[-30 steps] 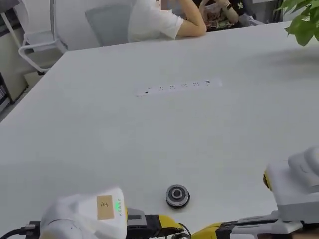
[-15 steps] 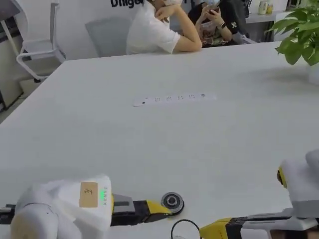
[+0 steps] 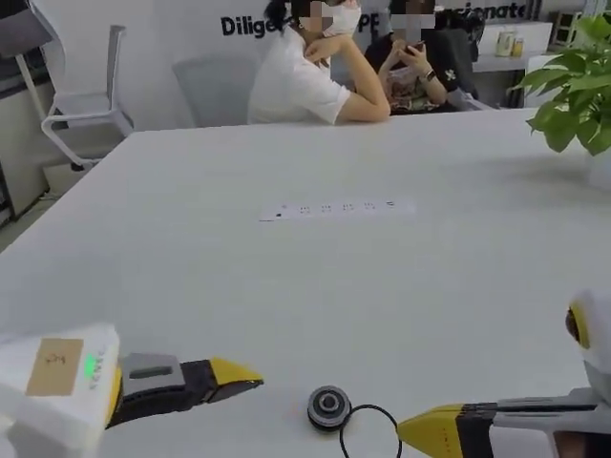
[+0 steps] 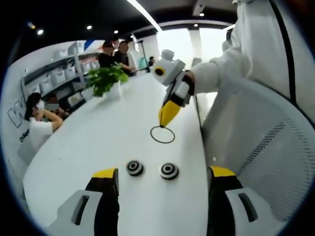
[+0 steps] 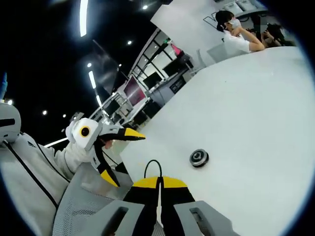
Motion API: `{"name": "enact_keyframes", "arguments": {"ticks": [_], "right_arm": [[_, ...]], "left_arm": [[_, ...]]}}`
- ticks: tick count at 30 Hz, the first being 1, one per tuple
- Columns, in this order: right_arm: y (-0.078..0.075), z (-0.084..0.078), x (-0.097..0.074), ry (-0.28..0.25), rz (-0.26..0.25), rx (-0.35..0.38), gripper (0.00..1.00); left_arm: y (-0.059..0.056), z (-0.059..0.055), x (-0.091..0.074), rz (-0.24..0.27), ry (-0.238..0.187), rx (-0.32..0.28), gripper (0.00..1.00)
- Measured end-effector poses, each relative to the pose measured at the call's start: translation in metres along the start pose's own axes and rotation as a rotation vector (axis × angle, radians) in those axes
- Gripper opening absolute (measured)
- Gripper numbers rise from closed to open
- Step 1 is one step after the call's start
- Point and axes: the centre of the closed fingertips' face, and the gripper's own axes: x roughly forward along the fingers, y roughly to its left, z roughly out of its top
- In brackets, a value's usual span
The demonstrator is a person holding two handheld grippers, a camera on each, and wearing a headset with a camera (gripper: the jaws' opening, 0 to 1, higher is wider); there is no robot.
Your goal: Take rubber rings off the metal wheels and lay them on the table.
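Observation:
A small metal wheel [image 3: 328, 407] stands on the white table [image 3: 315, 286] near its front edge. In the left gripper view there are two wheels [image 4: 135, 167] [image 4: 169, 171] side by side. A thin black rubber ring [image 3: 370, 431] hangs just right of the wheel, and my right gripper [image 3: 407, 429] is shut on its edge. The right gripper view has the ring [image 5: 152, 168] looping out of the shut right gripper [image 5: 159, 181], with a wheel [image 5: 199, 157] beyond. My left gripper [image 3: 250, 380] is left of the wheel, apart from it, open and holding nothing [image 4: 162, 173].
A white power strip [image 3: 334, 207] lies mid-table. A potted plant [image 3: 573, 86] stands at the far right. Two people sit at the table's far side, with office chairs [image 3: 86, 86] behind. The table's front edge runs just below the wheels.
My left gripper has drawn back to the left, away from the wheel it was touching. The right gripper still holds the ring beside the wheel. The head camera has tilted up.

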Motion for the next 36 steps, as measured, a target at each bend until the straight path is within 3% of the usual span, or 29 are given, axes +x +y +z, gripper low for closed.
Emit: {"name": "enact_keyframes", "arguments": {"ticks": [7,10,13,17,20,30,36], "right_arm": [[0.011,0.006,0.0,0.001,0.011,-0.035,0.0],[0.015,0.009,0.001,0.002,0.014,-0.05,0.0],[0.019,0.015,0.003,0.0,0.026,-0.064,0.0],[0.026,0.021,0.008,0.003,0.044,-0.082,0.0],[0.031,0.022,0.013,0.014,0.055,-0.097,0.0],[0.044,0.03,0.026,0.058,0.095,-0.156,0.0],[0.049,0.034,0.038,0.081,0.114,-0.177,0.0]], "left_arm": [[0.011,-0.013,-0.033,0.097,-0.011,-0.092,0.84],[0.017,-0.015,-0.046,0.141,-0.018,-0.114,0.91],[0.022,-0.017,-0.061,0.17,-0.037,-0.146,0.9],[0.027,-0.027,-0.079,0.224,-0.037,-0.201,0.99],[0.026,-0.037,-0.089,0.255,-0.023,-0.2,1.0],[0.026,-0.061,-0.106,0.338,-0.043,-0.286,1.0],[0.021,-0.076,-0.106,0.363,-0.052,-0.338,1.0]]}}
